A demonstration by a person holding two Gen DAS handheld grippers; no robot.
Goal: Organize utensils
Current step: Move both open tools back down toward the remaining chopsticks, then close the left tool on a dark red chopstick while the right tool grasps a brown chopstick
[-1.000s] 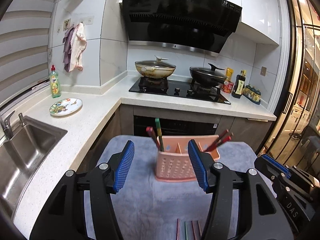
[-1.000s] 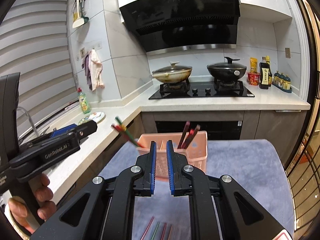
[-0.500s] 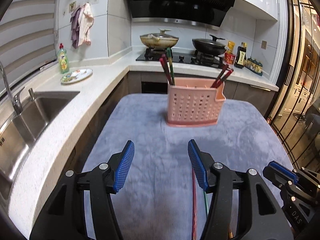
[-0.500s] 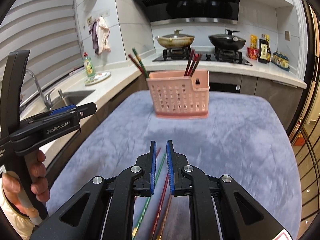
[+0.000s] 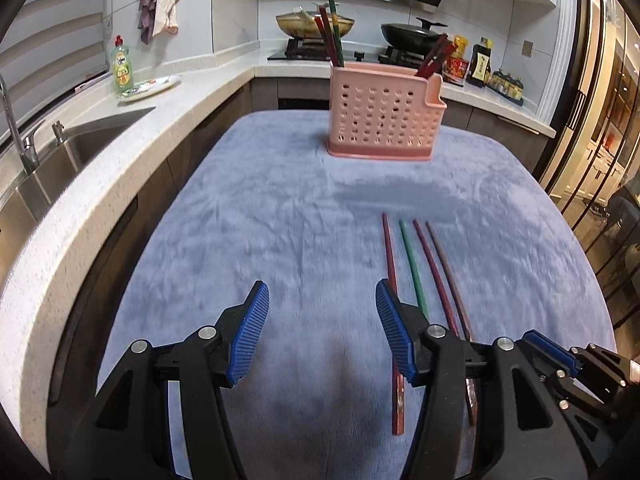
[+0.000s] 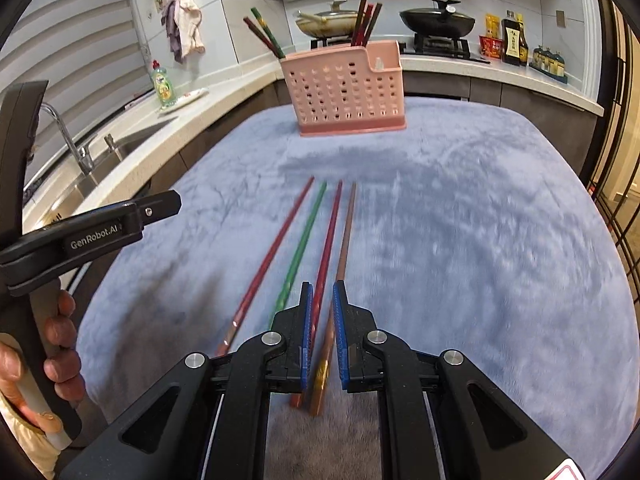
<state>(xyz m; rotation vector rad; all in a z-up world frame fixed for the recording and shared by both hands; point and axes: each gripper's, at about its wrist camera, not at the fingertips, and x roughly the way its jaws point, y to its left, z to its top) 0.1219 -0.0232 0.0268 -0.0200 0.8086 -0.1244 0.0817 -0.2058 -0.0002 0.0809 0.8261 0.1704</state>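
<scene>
Below, four chopsticks lie side by side on a blue-grey cloth covering the table, well short of the pink perforated holder at the far end, where other chopsticks already stand in two compartments.

The right gripper hangs over the near ends of the row with its jaws almost together, only a narrow slit between the blue pads, nothing held. The left gripper is spread about halfway and empty, its right pad just over the leftmost red stick.

The risks, as judged from here: the sticks lie so near each other that pads closing on one could catch a neighbour or roll it aside. With the right jaws this narrow, a descent would likely press a stick into the soft pile rather than straddle it. A thin, smooth stick gripped at its end could also swing or slip on the way to the holder, and a misaimed tip could nudge the light basket.

Readable writing: "GenRobot.AI" on the left gripper's body in the right wrist view. Labels on the dish-soap bottle and the sauce bottles are too small to read.
</scene>
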